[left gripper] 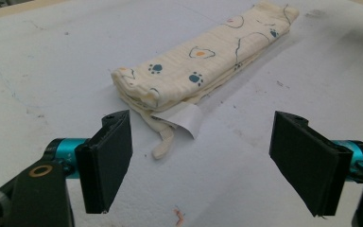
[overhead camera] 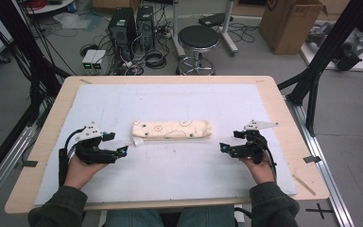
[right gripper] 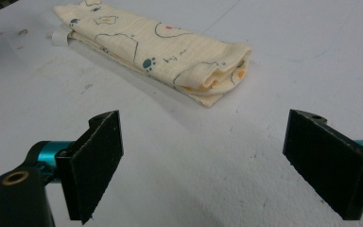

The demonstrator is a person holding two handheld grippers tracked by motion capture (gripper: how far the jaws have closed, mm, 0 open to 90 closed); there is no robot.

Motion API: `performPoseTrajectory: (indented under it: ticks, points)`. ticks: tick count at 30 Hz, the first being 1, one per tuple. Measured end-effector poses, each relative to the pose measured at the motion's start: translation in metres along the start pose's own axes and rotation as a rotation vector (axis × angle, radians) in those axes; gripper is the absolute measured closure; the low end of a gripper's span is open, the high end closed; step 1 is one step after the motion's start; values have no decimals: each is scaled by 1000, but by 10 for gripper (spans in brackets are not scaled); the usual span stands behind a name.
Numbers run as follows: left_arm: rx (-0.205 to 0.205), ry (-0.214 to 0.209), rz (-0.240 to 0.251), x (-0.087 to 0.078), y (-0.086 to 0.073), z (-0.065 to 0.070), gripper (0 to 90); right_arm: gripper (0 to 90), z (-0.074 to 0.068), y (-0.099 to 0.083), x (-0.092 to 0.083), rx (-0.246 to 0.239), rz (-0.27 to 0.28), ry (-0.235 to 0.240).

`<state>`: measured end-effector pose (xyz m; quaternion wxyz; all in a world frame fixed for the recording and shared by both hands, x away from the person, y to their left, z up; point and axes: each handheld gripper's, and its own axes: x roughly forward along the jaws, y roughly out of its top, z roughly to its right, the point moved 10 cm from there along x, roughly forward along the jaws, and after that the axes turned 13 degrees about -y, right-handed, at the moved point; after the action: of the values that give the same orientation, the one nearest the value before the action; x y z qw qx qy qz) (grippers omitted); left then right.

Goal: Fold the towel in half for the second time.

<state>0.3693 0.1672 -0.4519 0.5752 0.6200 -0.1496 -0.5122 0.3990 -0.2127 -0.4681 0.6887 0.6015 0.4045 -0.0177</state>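
Note:
A folded cream cloth [overhead camera: 171, 129] printed with paw marks and line drawings lies as a long strip across the middle of the white mat [overhead camera: 179, 165]. A white label [left gripper: 185, 118] sticks out of its left end. My left gripper [overhead camera: 115, 144] rests on the mat just left of that end, jaws open and empty, with the cloth [left gripper: 203, 59] ahead of them in the left gripper view [left gripper: 208, 165]. My right gripper [overhead camera: 229, 141] sits just right of the cloth's other end, also open and empty, facing the folded edge [right gripper: 217, 75] in the right gripper view [right gripper: 217, 165].
The mat covers a wooden table [overhead camera: 47, 127]. A thin wooden stick [overhead camera: 304, 185] lies at the table's front right corner. Beyond the table stand a black stool [overhead camera: 198, 47], computer towers [overhead camera: 131, 28] with cables, and a cardboard box [overhead camera: 290, 23].

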Motion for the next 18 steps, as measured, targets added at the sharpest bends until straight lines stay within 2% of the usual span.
performPoseTrajectory:
  ticks: [18]
  points:
    - [3, 6, 21, -15, -12, 14, 225, 121, 0, -14, -21, -7, 17, -15]
